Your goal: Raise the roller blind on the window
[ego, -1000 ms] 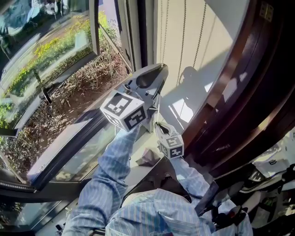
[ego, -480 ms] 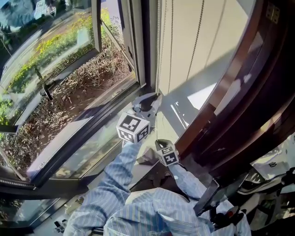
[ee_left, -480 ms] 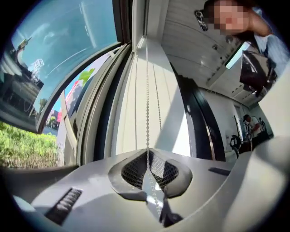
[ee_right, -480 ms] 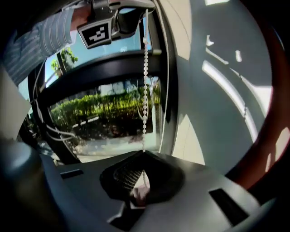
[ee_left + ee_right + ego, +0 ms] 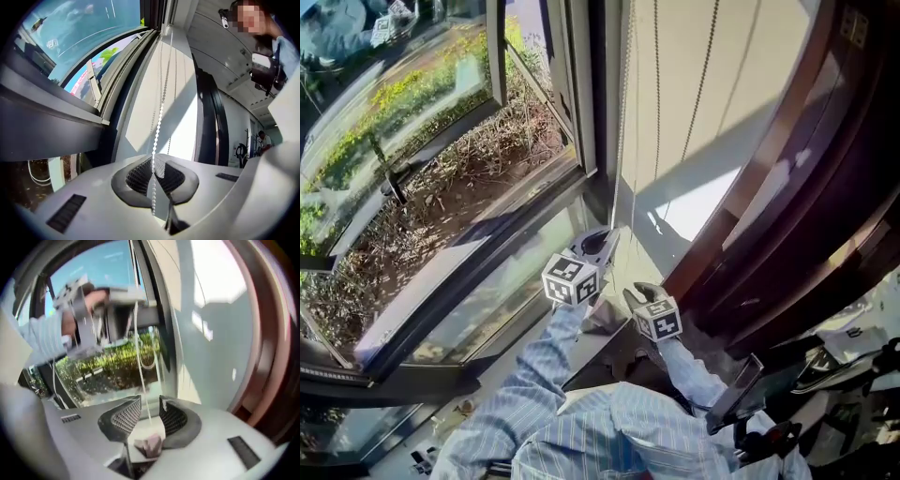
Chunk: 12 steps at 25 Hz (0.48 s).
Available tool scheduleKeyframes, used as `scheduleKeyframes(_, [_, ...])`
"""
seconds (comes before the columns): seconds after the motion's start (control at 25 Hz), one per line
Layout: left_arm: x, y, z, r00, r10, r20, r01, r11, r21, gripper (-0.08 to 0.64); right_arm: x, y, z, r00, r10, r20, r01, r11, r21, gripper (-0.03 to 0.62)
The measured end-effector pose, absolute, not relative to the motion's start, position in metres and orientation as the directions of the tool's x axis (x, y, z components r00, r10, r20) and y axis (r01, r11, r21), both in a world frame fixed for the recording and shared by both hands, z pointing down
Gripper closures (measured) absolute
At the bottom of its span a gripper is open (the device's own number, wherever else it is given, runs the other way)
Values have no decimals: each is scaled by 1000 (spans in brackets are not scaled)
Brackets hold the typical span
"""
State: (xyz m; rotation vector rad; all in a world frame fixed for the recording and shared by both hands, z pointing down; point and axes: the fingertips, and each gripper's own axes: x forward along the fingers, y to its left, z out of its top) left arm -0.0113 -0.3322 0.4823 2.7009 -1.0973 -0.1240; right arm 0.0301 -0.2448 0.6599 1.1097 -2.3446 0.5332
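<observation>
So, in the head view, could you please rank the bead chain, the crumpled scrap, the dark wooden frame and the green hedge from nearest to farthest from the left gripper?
1. bead chain, clamped in the tongs of the left gripper.
2. crumpled scrap, lying close by, toward the person.
3. dark wooden frame, indoors on the right.
4. green hedge, outdoors, upper left of the view.
</observation>
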Motion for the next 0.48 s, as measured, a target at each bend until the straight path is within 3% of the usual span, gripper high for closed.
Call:
scheduleKeyframes(0.12, [-12, -332, 482, 715, -699, -10, -674, -694, 253, 548, 17, -279, 520, -648, -692, 319, -749, 655, -99, 488])
scheduleKeyframes(0.24, [-8, -328, 481, 720, -694, -22, -667, -700, 253, 548, 0, -297, 391, -731, -676, 95, -681, 732, -25, 488])
scheduleKeyframes(0.48, [-3, -322, 482, 731, -682, -24, -654, -710, 262, 548, -23, -318, 247, -781, -613, -116, -623, 778, 82, 488])
